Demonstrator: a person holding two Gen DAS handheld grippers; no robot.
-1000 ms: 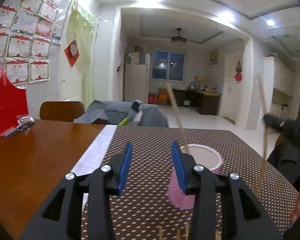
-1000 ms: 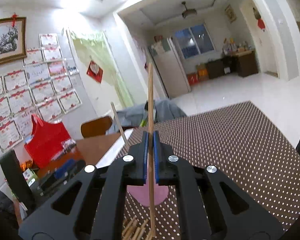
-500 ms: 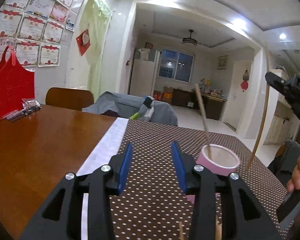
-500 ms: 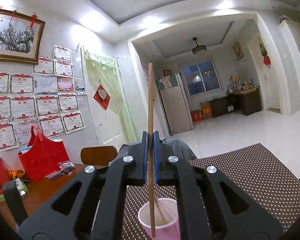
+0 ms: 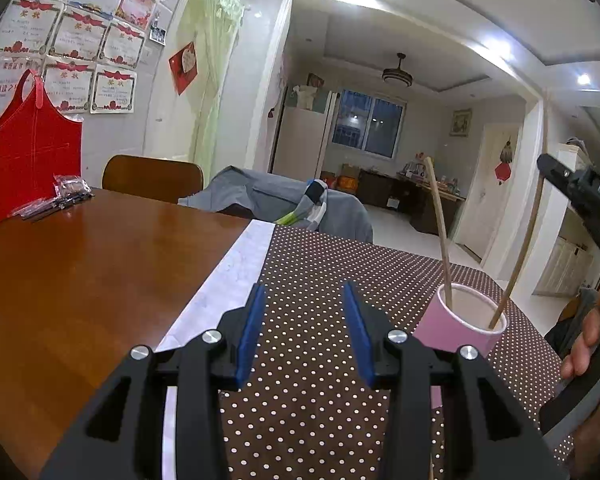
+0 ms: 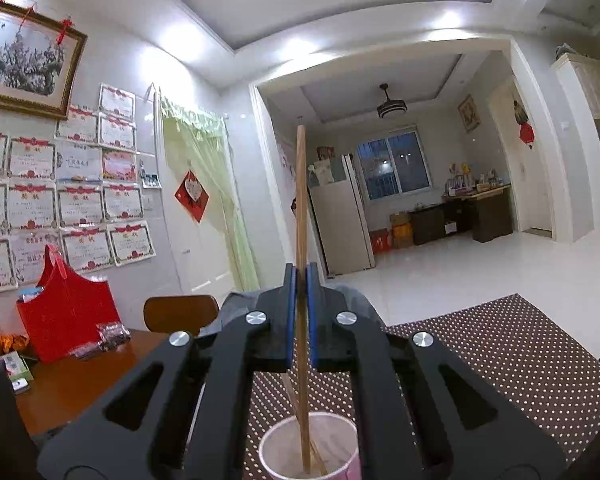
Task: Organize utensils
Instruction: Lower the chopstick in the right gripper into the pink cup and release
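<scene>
A pink paper cup [image 5: 458, 330] [image 6: 352, 466] stands on the dotted brown tablecloth [image 5: 320, 264]. One wooden chopstick [image 5: 439, 232] leans inside it. My right gripper [image 6: 301, 280] is shut on a second chopstick [image 6: 301, 208], held upright with its lower end down inside the cup [image 5: 496, 320]. In the left wrist view the right gripper's black body [image 5: 580, 196] and a hand [image 5: 584, 340] show at the right edge. My left gripper [image 5: 302, 308] hovers open over the cloth, left of the cup, with nothing between its blue pads [image 5: 252, 328].
Bare brown tabletop [image 5: 80, 272] lies left of the cloth. A red bag [image 5: 24, 160] and small packets [image 5: 66, 192] sit at the table's far left. A wooden chair [image 5: 152, 178] and grey clothing [image 5: 276, 196] stand behind the table.
My right gripper carried its chopstick over the cup and lowered the tip into it. The left gripper drifted left, so the cup now lies to its right.
</scene>
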